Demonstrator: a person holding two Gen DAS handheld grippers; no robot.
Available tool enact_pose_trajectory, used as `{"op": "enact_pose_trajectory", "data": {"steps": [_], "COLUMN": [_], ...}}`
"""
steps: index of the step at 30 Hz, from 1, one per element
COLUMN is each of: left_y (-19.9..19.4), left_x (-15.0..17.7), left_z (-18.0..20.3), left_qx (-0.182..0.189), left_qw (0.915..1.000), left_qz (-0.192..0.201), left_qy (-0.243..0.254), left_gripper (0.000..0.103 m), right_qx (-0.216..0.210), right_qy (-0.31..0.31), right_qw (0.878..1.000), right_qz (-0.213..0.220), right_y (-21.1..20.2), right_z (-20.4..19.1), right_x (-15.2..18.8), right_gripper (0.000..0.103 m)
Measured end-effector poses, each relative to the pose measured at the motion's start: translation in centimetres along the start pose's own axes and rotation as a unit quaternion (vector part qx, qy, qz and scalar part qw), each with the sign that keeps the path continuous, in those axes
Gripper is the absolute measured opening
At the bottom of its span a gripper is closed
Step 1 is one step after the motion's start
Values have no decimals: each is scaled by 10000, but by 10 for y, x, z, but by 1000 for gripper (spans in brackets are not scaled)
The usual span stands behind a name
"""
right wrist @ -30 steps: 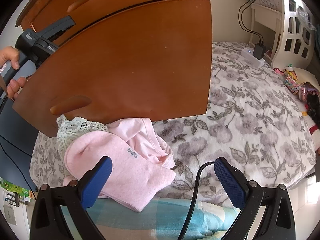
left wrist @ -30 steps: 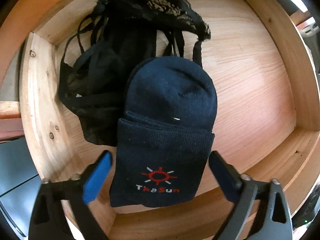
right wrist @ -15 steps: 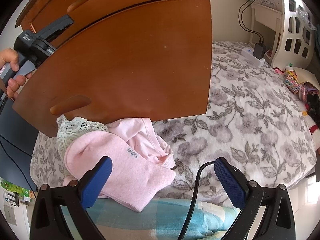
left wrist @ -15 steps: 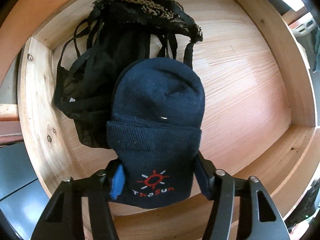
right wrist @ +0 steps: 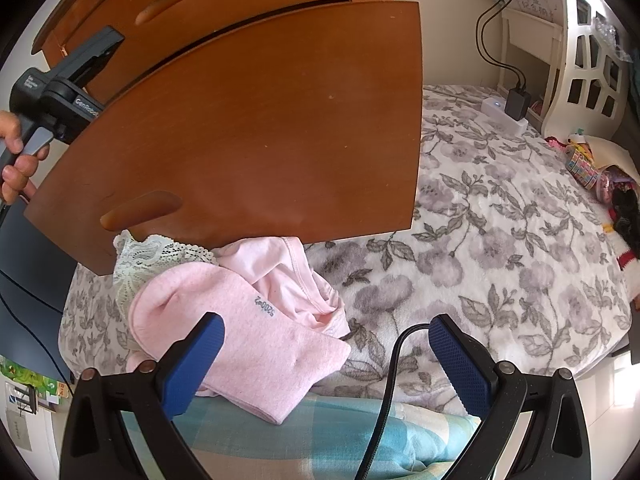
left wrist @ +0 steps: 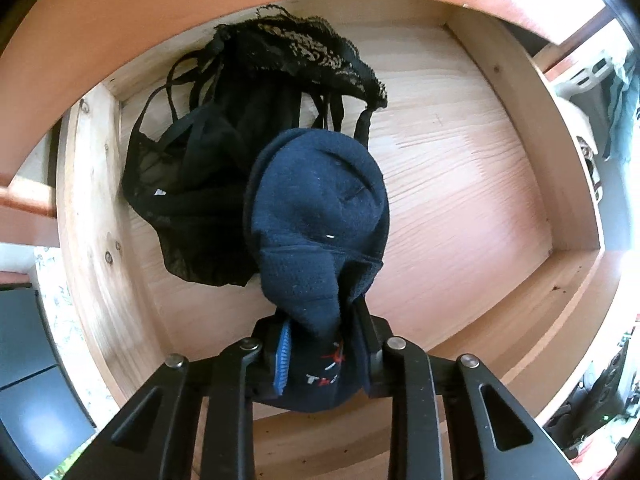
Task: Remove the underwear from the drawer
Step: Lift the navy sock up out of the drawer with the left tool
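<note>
In the left wrist view a folded navy sock (left wrist: 320, 208) with a red sun logo lies in the open wooden drawer (left wrist: 460, 184). My left gripper (left wrist: 320, 344) is shut on the sock's cuff, which bunches between the blue pads. Black lace underwear (left wrist: 224, 152) is heaped behind it in the drawer's back left corner. In the right wrist view my right gripper (right wrist: 324, 360) hangs open over the bed, nothing between its fingers. Pink underwear (right wrist: 296, 280), a pink sock (right wrist: 240, 332) and white lace underwear (right wrist: 152, 256) lie on the bed below the brown drawer front (right wrist: 256, 120).
The flowered bedspread (right wrist: 480, 260) stretches to the right. A black cable (right wrist: 384, 392) runs up between my right fingers. A hand (right wrist: 16, 168) grips the other gripper's handle at the left edge. A white headboard (right wrist: 592, 60) and a charger (right wrist: 516, 102) stand at the back right.
My left gripper has shut on the navy sock's cuff and squeezed it into a bunch; the sock has shifted slightly. The right gripper has stayed still.
</note>
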State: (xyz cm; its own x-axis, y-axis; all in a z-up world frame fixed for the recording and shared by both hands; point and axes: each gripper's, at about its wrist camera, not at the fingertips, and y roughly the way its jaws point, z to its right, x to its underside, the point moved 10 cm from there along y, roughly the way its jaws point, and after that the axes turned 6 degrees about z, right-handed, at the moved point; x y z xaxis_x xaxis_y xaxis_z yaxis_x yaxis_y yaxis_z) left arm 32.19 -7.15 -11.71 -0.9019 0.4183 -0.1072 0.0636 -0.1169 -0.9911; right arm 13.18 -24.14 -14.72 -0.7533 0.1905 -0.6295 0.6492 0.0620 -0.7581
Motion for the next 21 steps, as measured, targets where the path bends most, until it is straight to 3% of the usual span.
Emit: {"op": "enact_pose_trajectory", "data": {"steps": [12, 21], "left_y": [-54, -96], "left_x": [14, 14], "left_z": [-11, -15], "left_qx": [615, 1173], "left_qw": [9933, 9779], "left_qz": [885, 1582], "left_qy": [-414, -699], "left_gripper": [26, 26], "right_qx": [4, 20], "right_qy": [-3, -13], "right_qw": [10000, 10000], "right_qz": [-7, 4], "right_y": [0, -1], "right_z": [0, 1], "right_x": [0, 0], "right_gripper": [103, 103]}}
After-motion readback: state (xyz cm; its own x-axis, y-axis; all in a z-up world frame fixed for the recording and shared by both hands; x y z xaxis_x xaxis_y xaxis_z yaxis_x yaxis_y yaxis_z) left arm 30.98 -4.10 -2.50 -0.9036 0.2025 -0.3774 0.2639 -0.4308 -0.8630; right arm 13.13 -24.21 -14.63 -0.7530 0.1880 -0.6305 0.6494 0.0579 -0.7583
